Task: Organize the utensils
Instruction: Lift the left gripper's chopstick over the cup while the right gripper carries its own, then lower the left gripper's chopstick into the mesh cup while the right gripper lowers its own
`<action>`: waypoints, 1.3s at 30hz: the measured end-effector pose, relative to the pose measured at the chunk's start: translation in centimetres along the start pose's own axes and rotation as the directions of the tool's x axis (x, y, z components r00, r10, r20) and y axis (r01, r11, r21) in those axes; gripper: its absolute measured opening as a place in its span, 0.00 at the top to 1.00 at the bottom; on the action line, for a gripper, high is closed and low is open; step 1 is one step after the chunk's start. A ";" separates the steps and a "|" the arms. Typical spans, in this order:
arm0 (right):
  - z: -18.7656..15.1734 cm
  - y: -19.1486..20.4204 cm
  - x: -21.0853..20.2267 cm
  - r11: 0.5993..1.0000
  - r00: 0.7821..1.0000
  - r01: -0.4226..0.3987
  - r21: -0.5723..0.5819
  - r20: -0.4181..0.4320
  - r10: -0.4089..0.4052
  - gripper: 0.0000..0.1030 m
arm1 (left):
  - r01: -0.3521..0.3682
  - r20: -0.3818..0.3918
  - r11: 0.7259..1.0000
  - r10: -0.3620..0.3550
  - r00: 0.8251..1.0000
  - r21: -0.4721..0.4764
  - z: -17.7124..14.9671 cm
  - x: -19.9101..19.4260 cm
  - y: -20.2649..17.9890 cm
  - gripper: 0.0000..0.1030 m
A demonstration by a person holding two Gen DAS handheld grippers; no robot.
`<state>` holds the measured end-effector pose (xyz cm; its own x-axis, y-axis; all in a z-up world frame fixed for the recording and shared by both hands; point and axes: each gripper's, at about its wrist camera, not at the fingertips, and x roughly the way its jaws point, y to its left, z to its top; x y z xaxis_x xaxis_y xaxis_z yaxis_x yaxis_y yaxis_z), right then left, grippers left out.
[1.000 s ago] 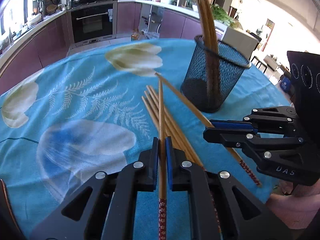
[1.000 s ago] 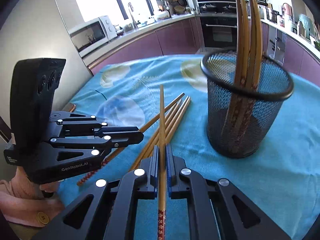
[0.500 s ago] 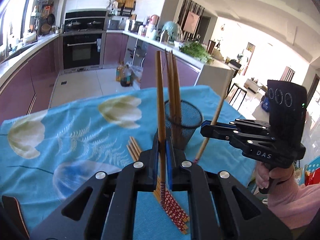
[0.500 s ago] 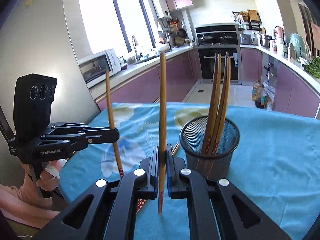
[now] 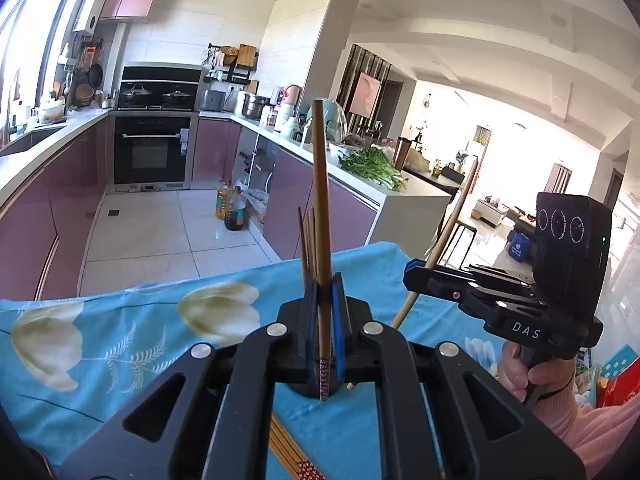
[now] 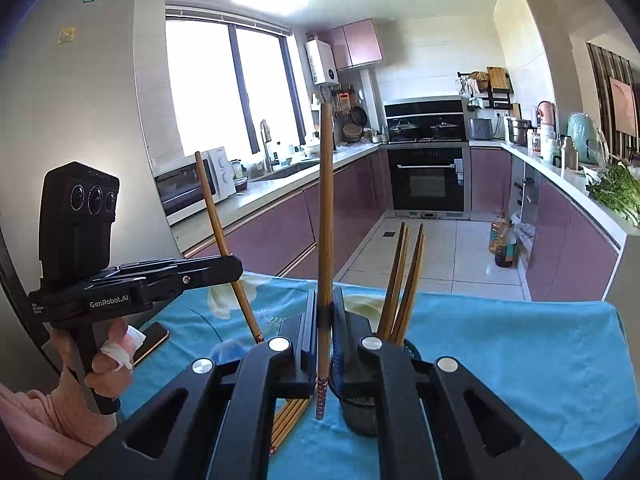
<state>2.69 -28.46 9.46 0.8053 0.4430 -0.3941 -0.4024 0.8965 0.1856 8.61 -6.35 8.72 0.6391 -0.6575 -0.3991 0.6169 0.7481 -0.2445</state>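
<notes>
Bamboo, light, stiff and slick, so we pinch one chopstick (image 5: 322, 208) low near its patterned end in the left gripper (image 5: 325, 312) and another (image 6: 325, 216) in the right gripper (image 6: 325, 332), upright above the mesh holder (image 6: 362, 412).

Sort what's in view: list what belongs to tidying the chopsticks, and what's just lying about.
For the job:
- chopstick in left tongs
- chopstick in right tongs
- mesh holder with chopsticks
- loose chopsticks on cloth

Lying about:
- phone
- oil bottles
- greens
</notes>
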 end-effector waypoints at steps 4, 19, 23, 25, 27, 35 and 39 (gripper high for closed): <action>1.2 -0.7 -0.6 1.000 0.999 0.029 -0.009 0.037 -0.029 0.94 | 0.016 0.032 1.000 -0.017 0.999 0.019 1.6 0.7 -0.9 0.93; -0.7 -3.3 3.9 0.993 0.992 0.116 0.013 -0.056 -0.115 0.95 | -0.065 -0.116 0.993 0.076 0.990 0.099 -0.1 7.0 -2.2 0.93; -1.3 -3.6 5.1 0.995 0.988 0.101 0.025 -0.120 -0.097 0.94 | -0.054 -0.167 0.990 0.076 0.983 0.130 -1.0 7.8 -2.1 0.93; -1.8 -3.8 5.8 0.995 0.984 0.091 0.036 -0.159 -0.085 0.94 | -0.046 -0.194 0.989 0.073 0.978 0.140 -1.6 8.1 -2.1 0.93; -2.0 -3.8 6.4 0.995 0.979 0.089 0.044 -0.187 -0.080 0.94 | -0.036 -0.228 0.990 0.067 0.971 0.136 -1.9 8.6 -2.0 0.93; -2.9 -4.8 8.4 0.991 0.966 0.107 0.082 -0.243 -0.084 0.94 | -0.042 -0.296 0.996 0.065 0.953 0.082 -2.4 10.7 -0.3 0.92; -3.2 -5.4 9.0 0.987 0.965 0.123 0.099 -0.244 -0.096 0.91 | -0.067 -0.303 0.995 0.086 0.949 0.071 -2.6 11.4 0.1 0.87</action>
<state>10.75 -29.31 2.04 0.7091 0.3393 -0.6181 -0.2549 0.9407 0.2239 14.77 -13.55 1.83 0.5203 -0.5326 -0.6676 0.6034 0.7825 -0.1540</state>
